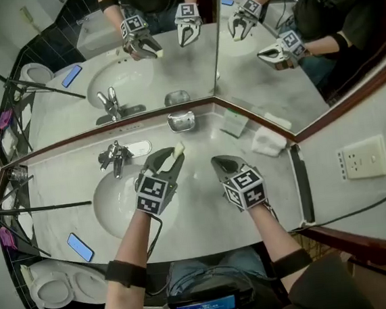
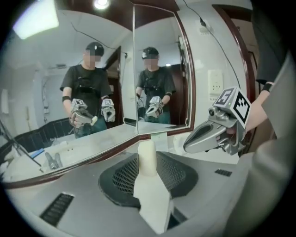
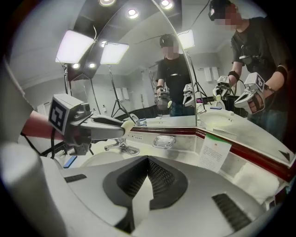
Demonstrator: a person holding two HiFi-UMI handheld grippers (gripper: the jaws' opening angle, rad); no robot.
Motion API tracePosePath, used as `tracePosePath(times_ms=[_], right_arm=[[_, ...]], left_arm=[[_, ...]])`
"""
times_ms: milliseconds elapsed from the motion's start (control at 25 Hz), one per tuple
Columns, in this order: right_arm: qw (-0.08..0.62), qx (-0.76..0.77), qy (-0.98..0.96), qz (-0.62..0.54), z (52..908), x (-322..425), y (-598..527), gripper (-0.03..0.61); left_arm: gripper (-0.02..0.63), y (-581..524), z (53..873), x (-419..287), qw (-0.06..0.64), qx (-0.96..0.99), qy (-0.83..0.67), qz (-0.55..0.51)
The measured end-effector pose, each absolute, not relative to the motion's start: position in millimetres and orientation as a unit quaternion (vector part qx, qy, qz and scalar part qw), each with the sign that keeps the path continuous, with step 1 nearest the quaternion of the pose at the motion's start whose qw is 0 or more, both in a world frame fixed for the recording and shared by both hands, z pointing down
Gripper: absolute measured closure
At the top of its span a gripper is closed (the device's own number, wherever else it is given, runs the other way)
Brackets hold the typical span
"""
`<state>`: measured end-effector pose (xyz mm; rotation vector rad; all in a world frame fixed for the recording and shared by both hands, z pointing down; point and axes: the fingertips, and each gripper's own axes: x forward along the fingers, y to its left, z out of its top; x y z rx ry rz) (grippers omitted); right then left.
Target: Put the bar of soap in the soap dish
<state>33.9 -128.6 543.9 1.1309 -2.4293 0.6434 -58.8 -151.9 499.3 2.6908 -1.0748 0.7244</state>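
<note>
**Head view:** the left gripper (image 1: 169,161), raised over the surface (image 1: 205,207) beside the basin (image 1: 116,198), holds the pale bar of soap (image 1: 177,150) by one end, its jaws part-way apart and pressed on it; the soap dish (image 1: 181,121) sits at the foot of the mirror (image 1: 171,64), near and just beyond the soap, and appears empty; the right gripper (image 1: 222,162) hangs alongside.

**Left gripper view:** the soap stands between the mesh pads and projects past their tips; the grip looks firm.

**Right gripper view:** the jaws are closed on each other with nothing between them; the dish lies ahead, unobstructed.

**Step in hand, as judged:** carrying the soap to the dish, placing not yet done; the next move calls for a short reach forward, lowering the bar into the dish, then opening the jaws.

**Surroundings:** the faucet (image 1: 115,156) stands left of the dish, with a card (image 1: 233,123) and a folded cloth (image 1: 268,141) to its right; none blocks the path, though the mirror close behind leaves little room for overshoot.
</note>
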Motion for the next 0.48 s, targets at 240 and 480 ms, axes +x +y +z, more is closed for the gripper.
tracePosePath(times_ms=[240,480], right_arm=[[0.186,0.398,-0.871,0.22,527,38,-109,0.56],[0.186,0.393,-0.874,0.217,522,34,-92,0.56]], left_arm=[[0.491,-104,483,-76,0.11,0.885,-0.423,0.16],[0.491,-84,483,-79,0.106,0.881,-0.429,0.169]])
